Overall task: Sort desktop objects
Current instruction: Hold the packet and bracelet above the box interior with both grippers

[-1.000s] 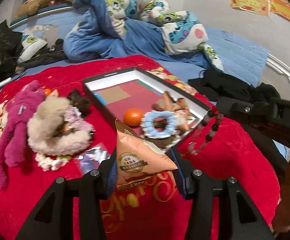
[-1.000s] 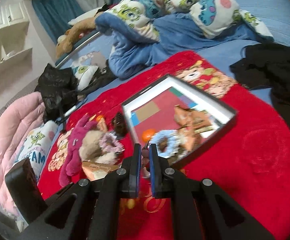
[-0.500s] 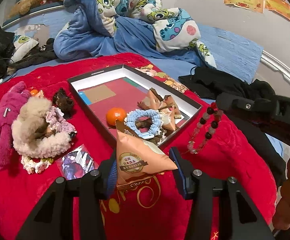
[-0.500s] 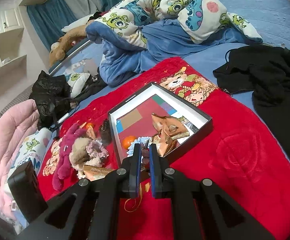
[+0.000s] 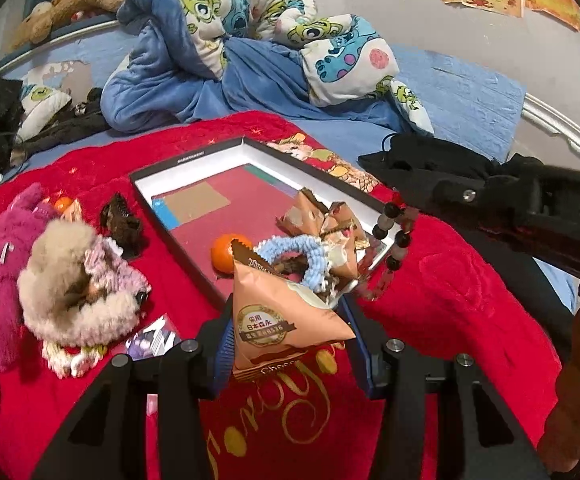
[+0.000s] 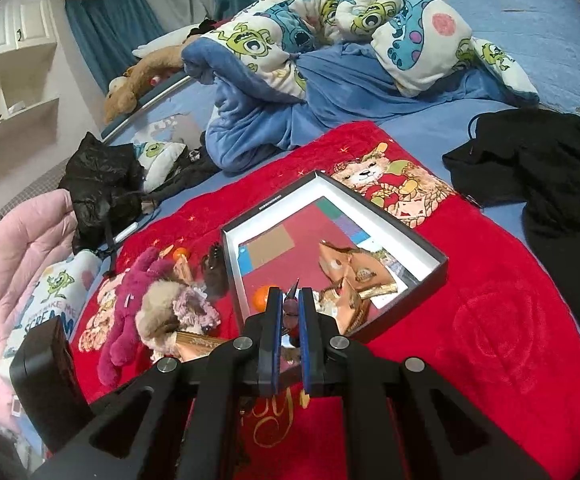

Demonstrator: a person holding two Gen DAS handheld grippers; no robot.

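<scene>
Red blanket (image 5: pixel 450 288) covers the bed, with a shallow box (image 5: pixel 194 156) on it holding an orange (image 5: pixel 223 251), a blue scrunchie (image 5: pixel 294 250) and snack packets (image 5: pixel 330 220). Left hand-held gripper (image 5: pixel 290 340) clamps a snack bag (image 5: pixel 278 320) just short of the box. Right hand-held gripper (image 6: pixel 290 320), nearly closed, pinches a bead bracelet (image 5: pixel 394 240) hanging at the box's near corner. Plush toys (image 5: pixel 50 280) lie left of the box
</scene>
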